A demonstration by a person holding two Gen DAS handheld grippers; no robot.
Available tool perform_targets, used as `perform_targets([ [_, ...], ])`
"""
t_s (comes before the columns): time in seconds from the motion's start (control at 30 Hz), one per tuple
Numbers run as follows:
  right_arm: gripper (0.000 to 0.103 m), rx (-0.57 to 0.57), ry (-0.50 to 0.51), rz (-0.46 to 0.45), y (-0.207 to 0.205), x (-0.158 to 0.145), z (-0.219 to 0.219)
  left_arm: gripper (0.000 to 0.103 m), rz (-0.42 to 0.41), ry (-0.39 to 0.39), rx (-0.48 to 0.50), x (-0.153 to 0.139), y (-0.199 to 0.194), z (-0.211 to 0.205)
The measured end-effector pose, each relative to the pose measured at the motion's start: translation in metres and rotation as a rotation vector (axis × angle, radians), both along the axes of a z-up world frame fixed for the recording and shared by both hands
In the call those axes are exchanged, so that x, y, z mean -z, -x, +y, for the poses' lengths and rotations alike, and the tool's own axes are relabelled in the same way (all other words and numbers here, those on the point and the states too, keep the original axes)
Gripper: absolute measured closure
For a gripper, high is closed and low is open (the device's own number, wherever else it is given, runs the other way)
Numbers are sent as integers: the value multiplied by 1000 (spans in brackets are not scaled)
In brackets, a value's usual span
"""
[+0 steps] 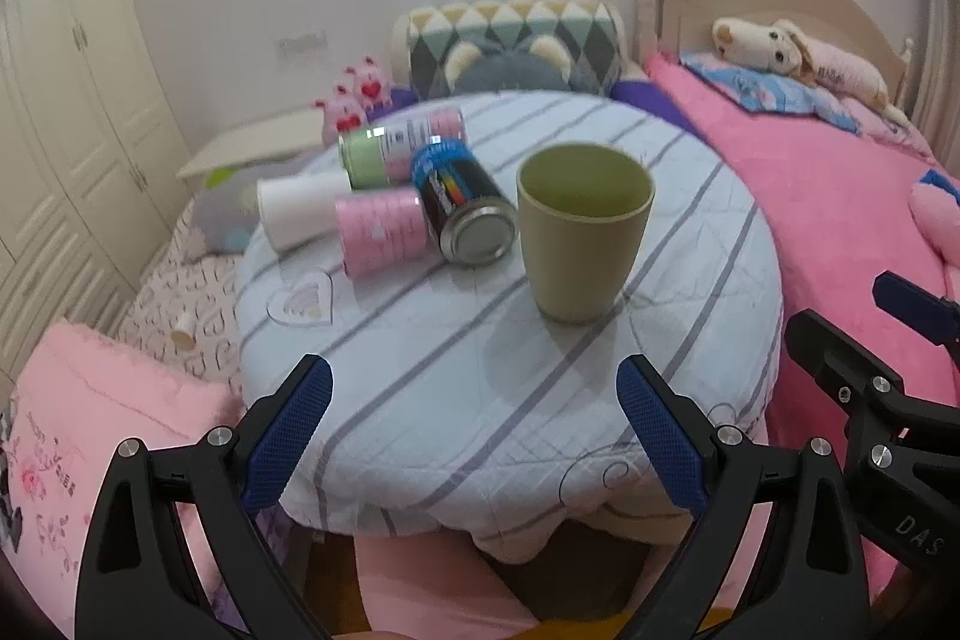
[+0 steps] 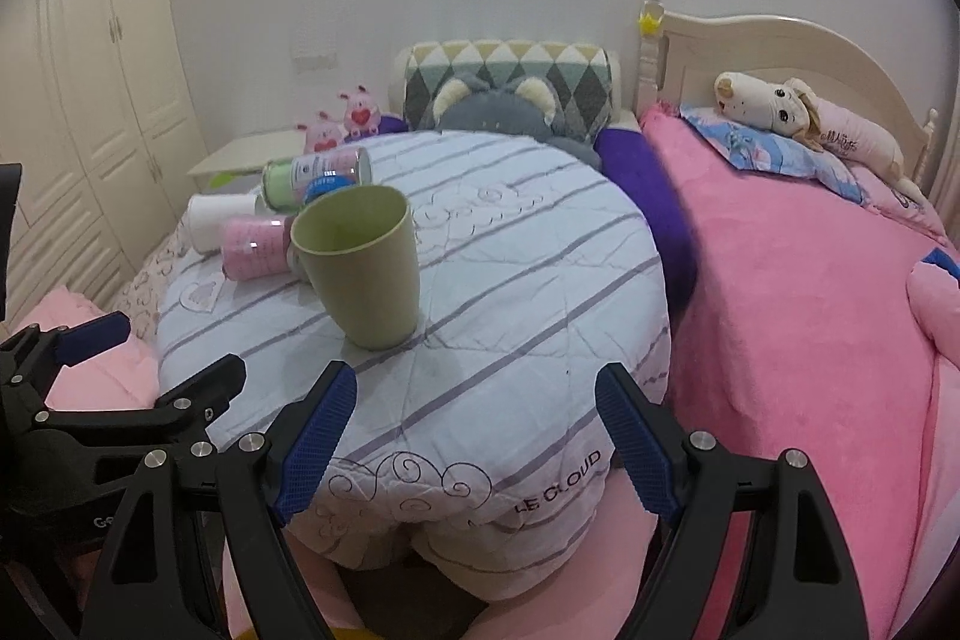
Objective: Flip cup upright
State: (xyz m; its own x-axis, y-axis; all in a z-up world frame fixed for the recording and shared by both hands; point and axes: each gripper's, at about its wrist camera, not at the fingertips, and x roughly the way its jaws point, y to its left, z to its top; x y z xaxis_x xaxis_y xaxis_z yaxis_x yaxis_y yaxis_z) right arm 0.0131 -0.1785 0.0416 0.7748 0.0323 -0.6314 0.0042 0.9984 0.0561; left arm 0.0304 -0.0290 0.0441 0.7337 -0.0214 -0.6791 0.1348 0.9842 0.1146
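An olive-green cup [image 1: 581,232] stands upright, mouth up, on a round table covered with a striped white cloth [image 1: 480,400]. It also shows in the right wrist view [image 2: 363,265]. My left gripper [image 1: 474,436] is open and empty, held back from the cup near the table's front edge. My right gripper [image 2: 474,445] is open and empty too, back from the cup and to its right. The right gripper's fingers [image 1: 912,307] show at the right edge of the left wrist view. The left gripper [image 2: 90,340] shows at the left of the right wrist view.
Several cans lie on their sides at the table's back left: a dark one [image 1: 465,208], a pink one [image 1: 381,232], a white one [image 1: 300,208] and a green-pink one [image 1: 402,148]. A pink bed [image 2: 810,292] stands to the right. Cushions and plush toys [image 2: 510,100] lie behind the table.
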Motion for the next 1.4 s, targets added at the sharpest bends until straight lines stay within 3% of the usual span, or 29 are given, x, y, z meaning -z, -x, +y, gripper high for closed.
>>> perform_targets([
  [0.23,19,4,47,-127,13,2,2,6,-126,8,-4,-7,17,-1],
  [0.47,19,21,88,-225,26,4,4,6,-178,74,30,-2,22,2],
  [0.73,19,37,116,-298,35,8,8,5,-223,63,44,9,24,-2],
  [1.03,19,73,96,-320,37,18,3,5,-279,80,30,16,27,4],
  [1.4,19,77,89,-345,40,20,2,5,-283,90,-11,19,22,11],
])
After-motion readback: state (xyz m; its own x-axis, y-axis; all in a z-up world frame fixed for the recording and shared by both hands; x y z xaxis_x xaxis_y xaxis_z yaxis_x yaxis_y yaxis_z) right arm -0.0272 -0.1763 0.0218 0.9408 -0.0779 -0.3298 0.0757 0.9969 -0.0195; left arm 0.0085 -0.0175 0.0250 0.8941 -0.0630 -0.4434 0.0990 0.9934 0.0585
